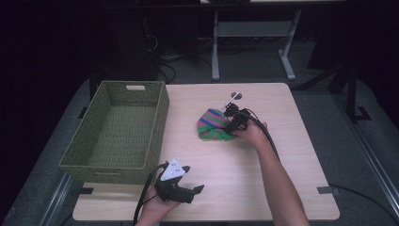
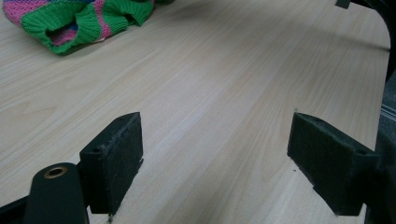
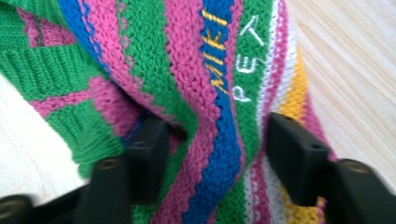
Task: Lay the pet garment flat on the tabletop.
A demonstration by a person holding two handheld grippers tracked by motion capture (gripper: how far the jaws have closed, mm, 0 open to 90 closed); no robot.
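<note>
The striped knitted garment [image 1: 212, 125] lay bunched on the worktop [image 1: 282, 155], just right of the green woven basket [image 1: 117, 132], whose visible inside held nothing. The right gripper [image 1: 229, 123] was down on the garment's right edge, its 2 fingers [image 3: 144, 154] half-closed with a fold of knit between them, though a firm pinch could not be confirmed. The left gripper [image 1: 197, 189] rested near the front edge, well apart from the cloth, its fingers [image 2: 114, 163] wide open and holding nothing. Judging from this, the pick-up was only starting; lifting and placing the garment, likely into the basket, remained.
</note>
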